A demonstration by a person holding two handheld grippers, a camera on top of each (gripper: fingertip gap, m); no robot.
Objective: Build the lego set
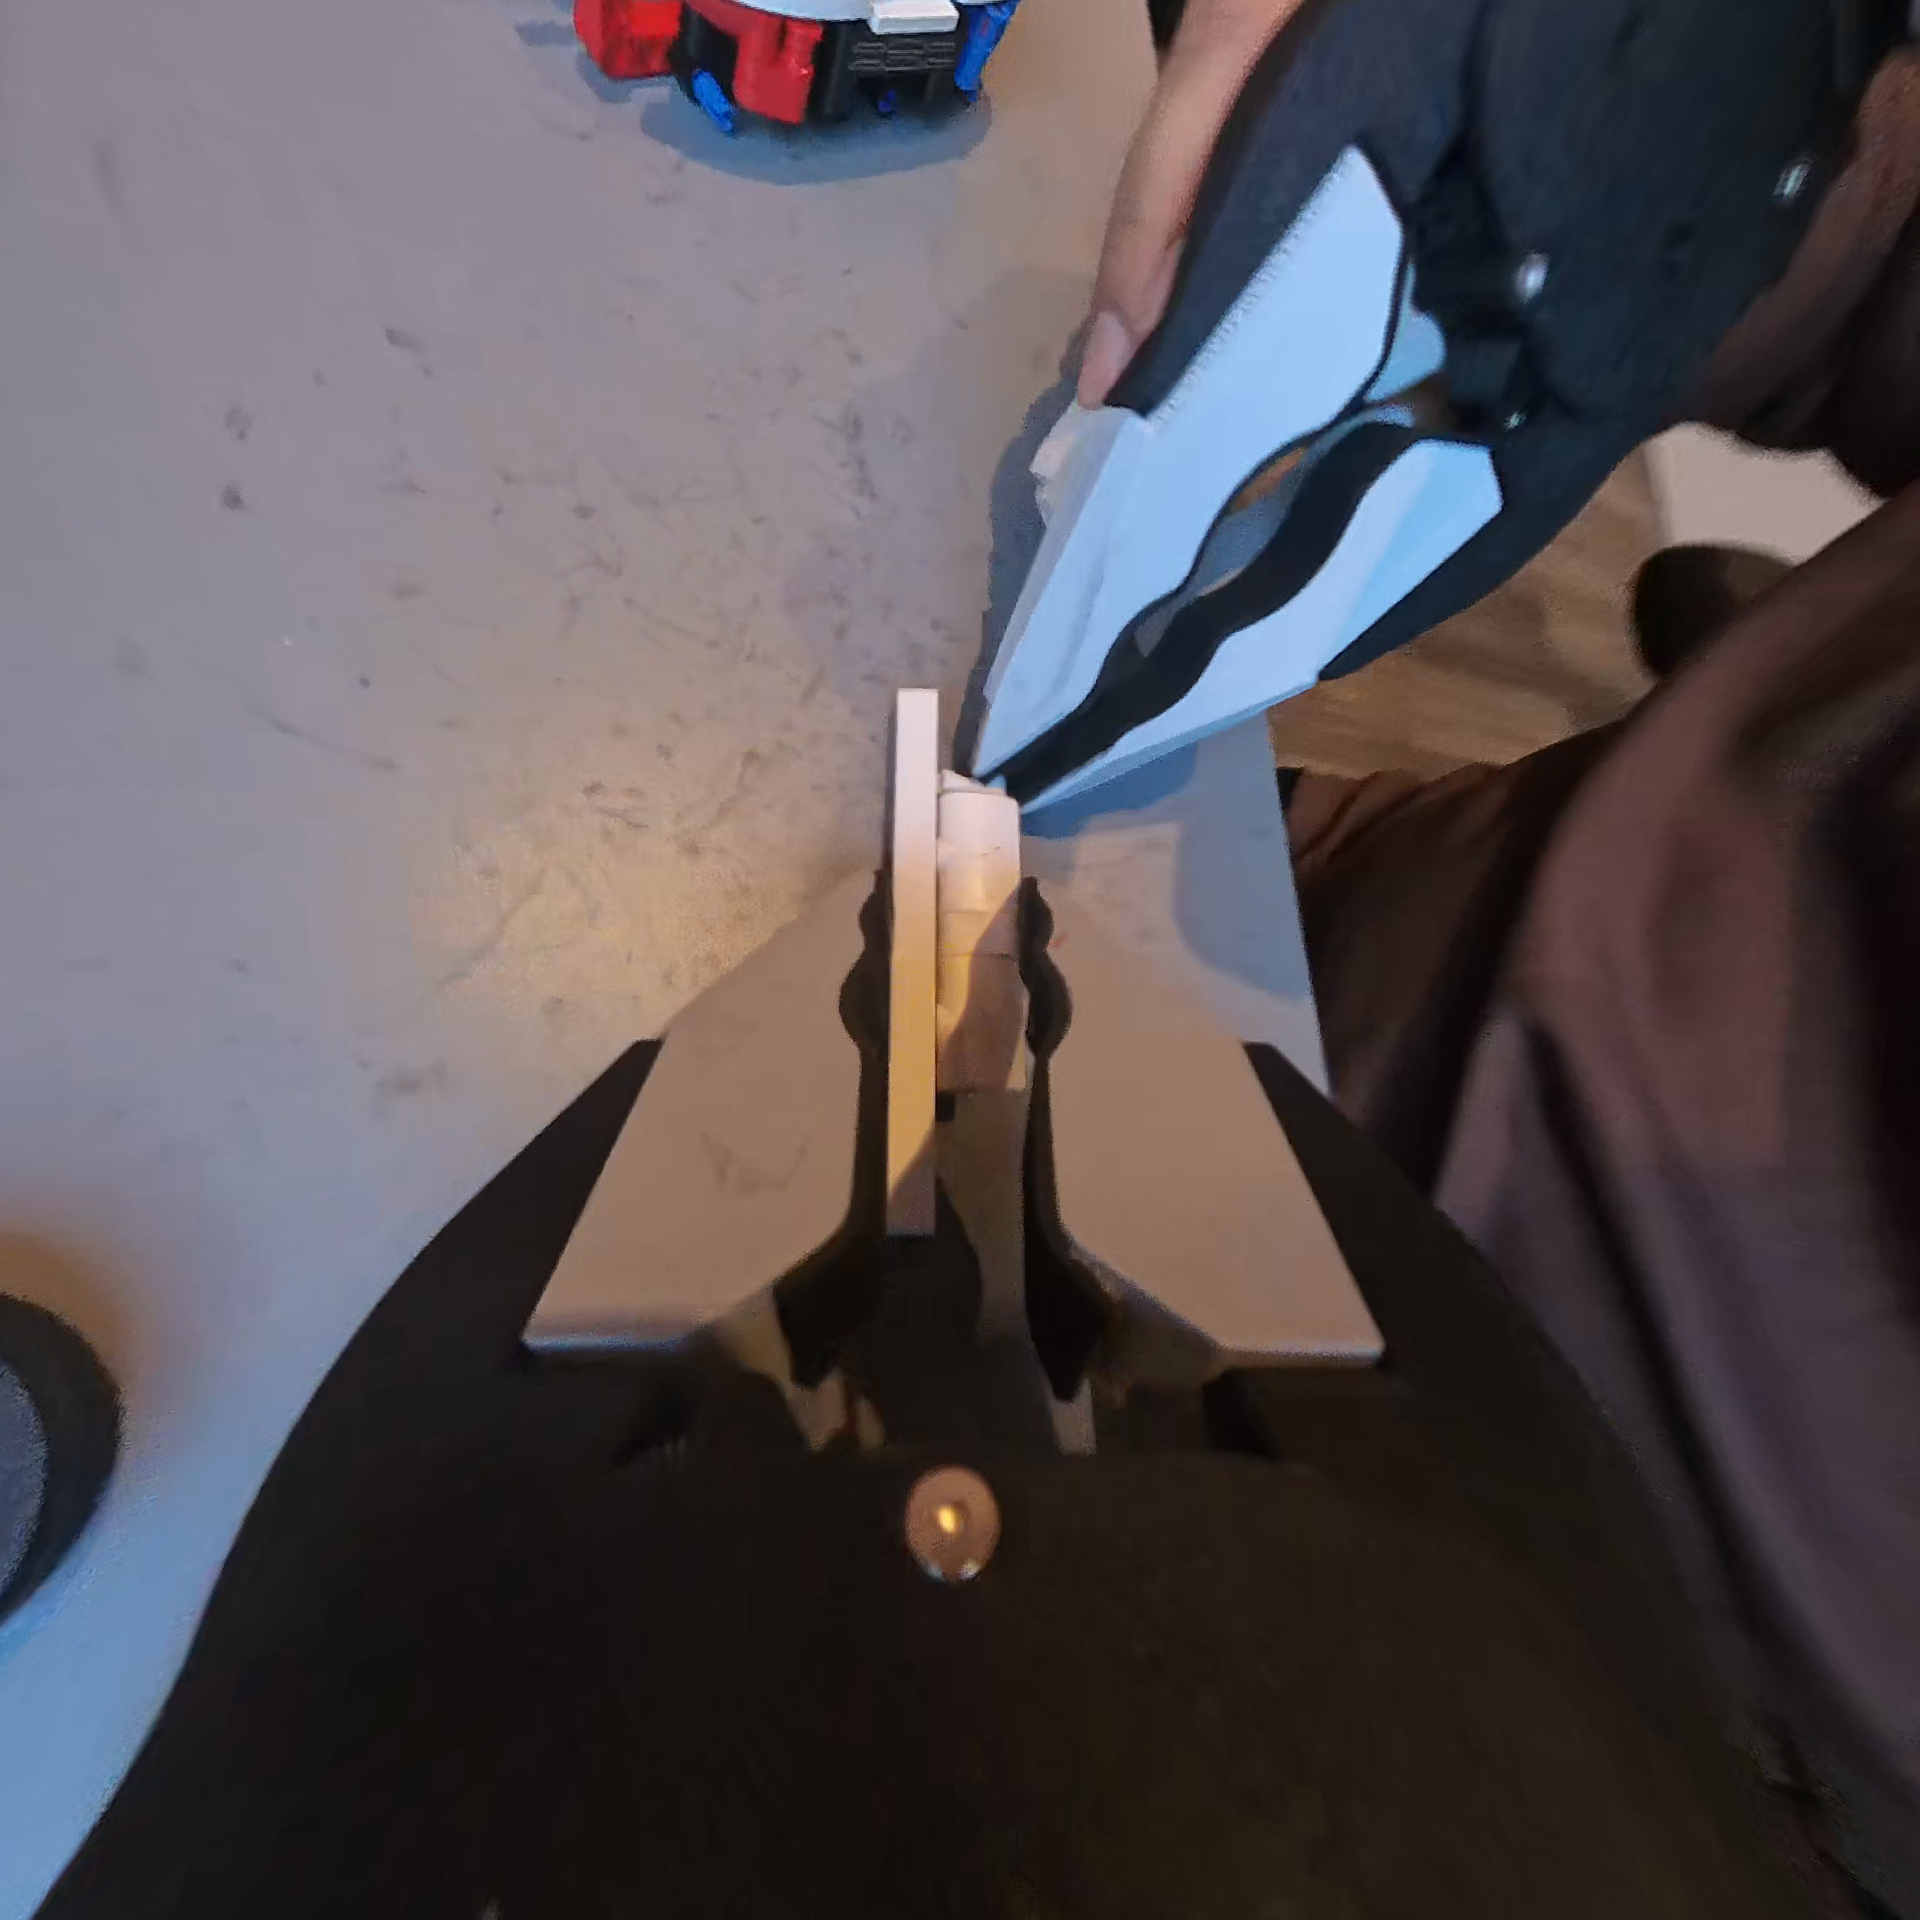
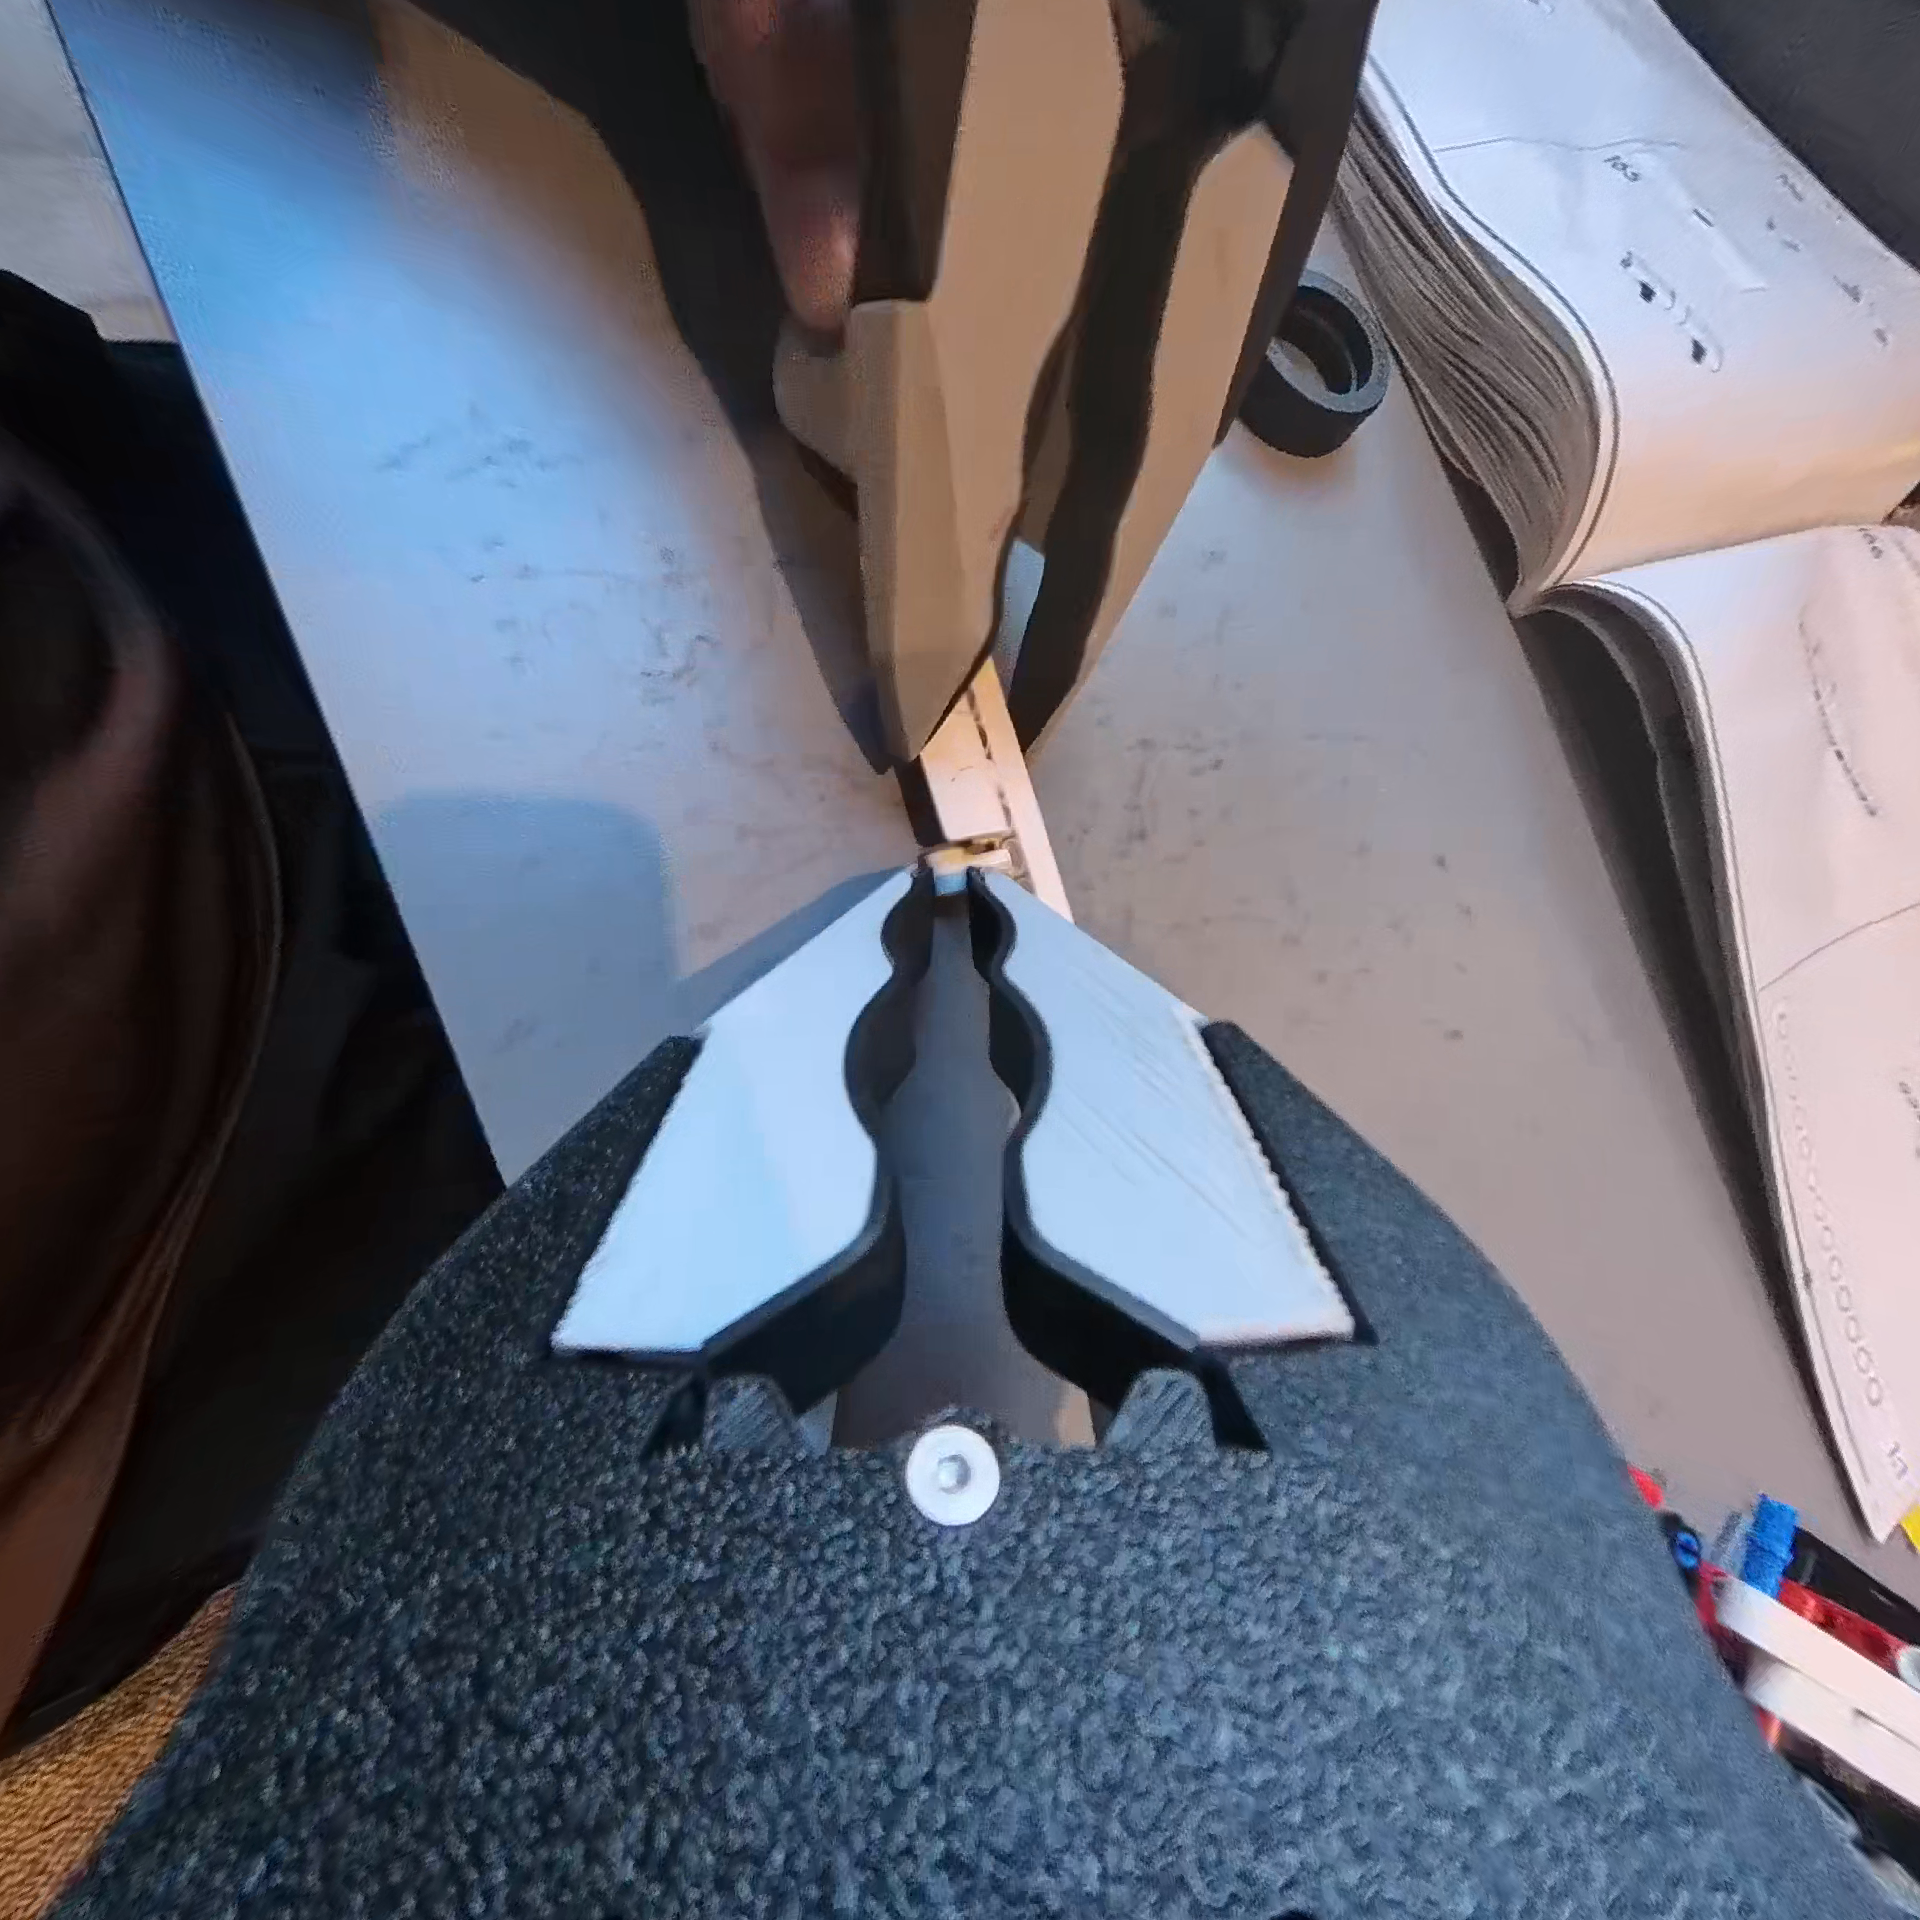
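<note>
The lego piece (image 1: 918, 935) is a thin, flat, pale plate standing on its edge, with small white bricks (image 1: 977, 914) stuck along its right side. It is held up above the grey bench (image 1: 416, 520), in the middle of the left wrist view. In the right wrist view the same lego piece (image 2: 982, 779) looks like a narrow white strip running from the middle toward 12 o'clock.

The left tongs (image 1: 951, 956) are closed to a narrow gap and squeeze the plate and bricks between their two sides. The right tongs (image 2: 951, 868) are almost closed. Their tips pinch a tiny white bit (image 2: 954, 854) at the near end of the lego piece. In the left wrist view the right tongs (image 1: 1003, 779) come in from 2 o'clock and touch the top brick.

At 12 o'clock in the left wrist view sits a red, black and blue lego model (image 1: 790, 52), cut off by the top edge. An open instruction book (image 2: 1662, 520) lies at 2 o'clock in the right wrist view, next to a black ring (image 2: 1314, 364). More red, white and blue lego parts (image 2: 1808, 1631) are at 4 o'clock, blurry and partly hidden
</note>
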